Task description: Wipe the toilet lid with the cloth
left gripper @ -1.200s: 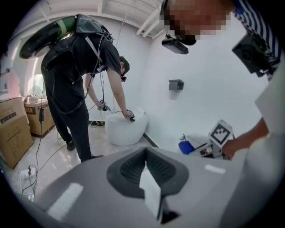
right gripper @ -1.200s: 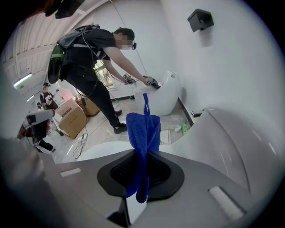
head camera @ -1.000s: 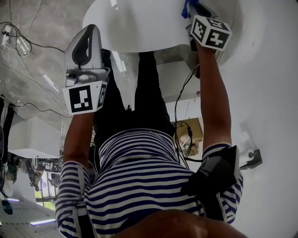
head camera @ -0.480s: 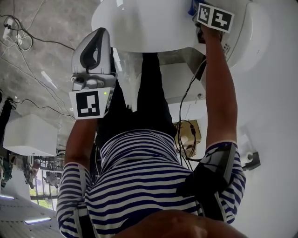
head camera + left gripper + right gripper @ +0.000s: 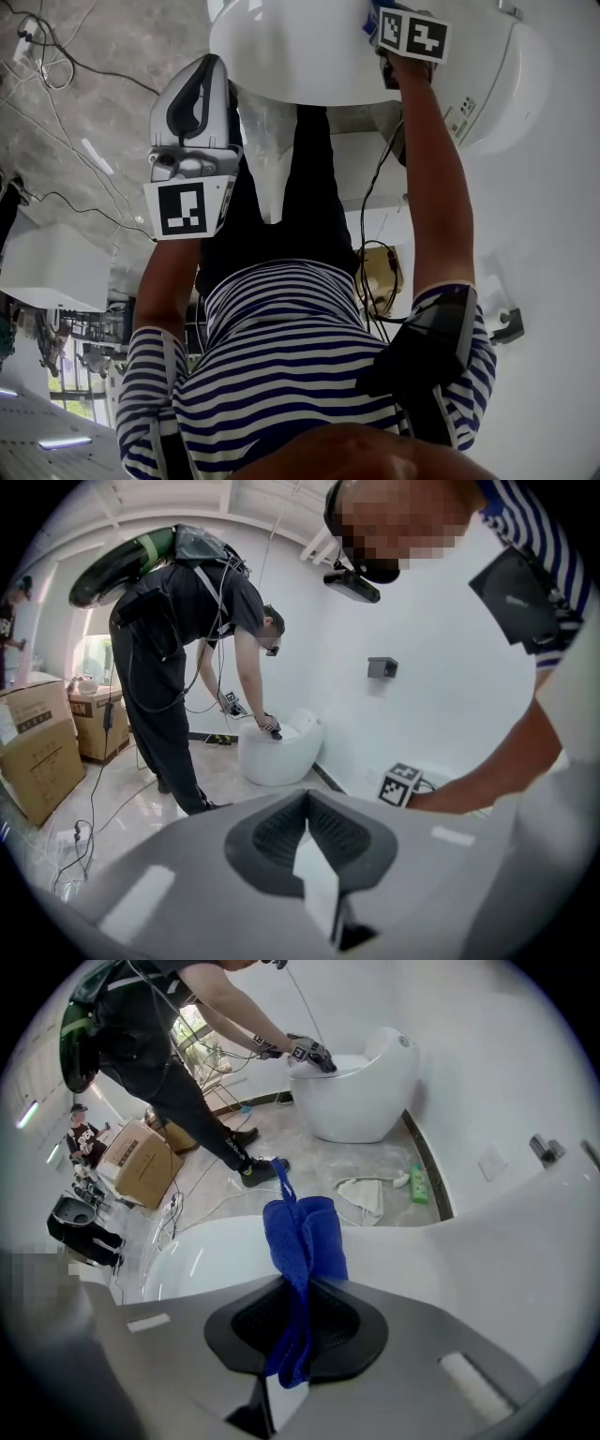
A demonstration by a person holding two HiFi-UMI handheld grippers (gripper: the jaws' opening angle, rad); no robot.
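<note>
The white toilet lid fills the top of the head view, and in the right gripper view the toilet lid lies just beyond the jaws. My right gripper sits over the lid's right part, shut on a blue cloth. Seen along the right gripper, the blue cloth stands pinched upright between the jaws and hangs out past them. My left gripper is held off the lid's left edge, shut and holding nothing. The left gripper points across the room, away from the lid.
Another person bends over a second white toilet by the far wall. Cardboard boxes stand at the left. A green bottle and a white rag lie on the floor near that toilet. Cables trail over the floor.
The right gripper with the cloth has shifted a little up and left in the head view. The left gripper has drifted slightly right, closer to the lid's edge.
</note>
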